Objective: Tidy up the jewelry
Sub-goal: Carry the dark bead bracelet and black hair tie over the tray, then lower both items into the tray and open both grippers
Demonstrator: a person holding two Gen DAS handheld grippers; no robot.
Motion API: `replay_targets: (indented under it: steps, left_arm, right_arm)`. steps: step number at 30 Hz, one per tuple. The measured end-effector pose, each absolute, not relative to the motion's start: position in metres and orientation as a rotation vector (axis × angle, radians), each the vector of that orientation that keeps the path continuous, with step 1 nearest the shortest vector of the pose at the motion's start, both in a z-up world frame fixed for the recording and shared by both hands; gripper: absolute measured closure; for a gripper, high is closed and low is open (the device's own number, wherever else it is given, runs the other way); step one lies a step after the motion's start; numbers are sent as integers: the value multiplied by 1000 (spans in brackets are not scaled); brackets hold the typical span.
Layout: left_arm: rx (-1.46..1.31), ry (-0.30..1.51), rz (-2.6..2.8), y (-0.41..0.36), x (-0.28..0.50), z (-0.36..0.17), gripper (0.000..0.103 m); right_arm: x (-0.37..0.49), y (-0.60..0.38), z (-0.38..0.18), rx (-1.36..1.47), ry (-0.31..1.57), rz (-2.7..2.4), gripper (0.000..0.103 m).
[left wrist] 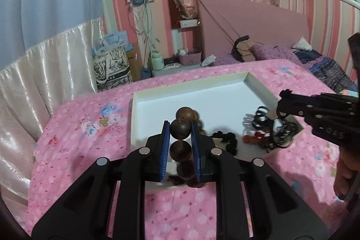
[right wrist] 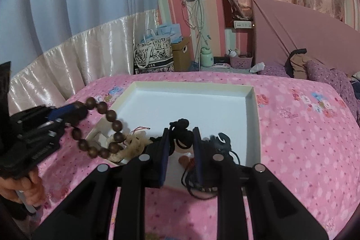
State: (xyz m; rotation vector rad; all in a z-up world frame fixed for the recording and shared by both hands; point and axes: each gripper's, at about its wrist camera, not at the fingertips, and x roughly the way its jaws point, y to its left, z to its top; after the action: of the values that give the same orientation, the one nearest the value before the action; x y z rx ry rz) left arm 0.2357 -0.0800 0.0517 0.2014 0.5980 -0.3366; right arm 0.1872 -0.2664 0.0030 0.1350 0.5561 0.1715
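A string of big dark brown wooden beads [left wrist: 185, 113] is pinched between the blue pads of my left gripper [left wrist: 180, 128], lifted over the near left part of a shallow white box [left wrist: 191, 86]. From the right wrist view the bead loop [right wrist: 111, 115] hangs from the left gripper [right wrist: 82, 110] above the box's left corner. My right gripper [right wrist: 181, 141] is shut on a small doll charm [right wrist: 185, 143] with black hair and black cords, raised over the near edge of the box [right wrist: 193, 85]. The right gripper [left wrist: 279, 105] shows on the right of the left wrist view.
The box lies on a pink flowered bedspread [right wrist: 292, 150]. In its near corner sits a tangle of jewelry: a black knotted piece [left wrist: 227, 141], an orange-red piece [left wrist: 253, 138], black loops [right wrist: 221, 138] and pale items [right wrist: 135, 142]. Curtains, bags and a headboard stand behind.
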Motion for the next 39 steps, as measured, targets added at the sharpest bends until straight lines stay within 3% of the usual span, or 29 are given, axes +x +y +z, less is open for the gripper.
replay_targets:
  steps: [6,15,39]
  left_arm:
    - [165,645,-331,-77,257,6,86]
    - [91,656,-303,-72,271,-18,86]
    - [73,637,-230,-65,257,-23,83]
  right_arm:
    - [202,-256,-33,117,621,166,83]
    - [208,-235,-51,51,603,127,83]
    - [207,-249,-62,49,597,62,82]
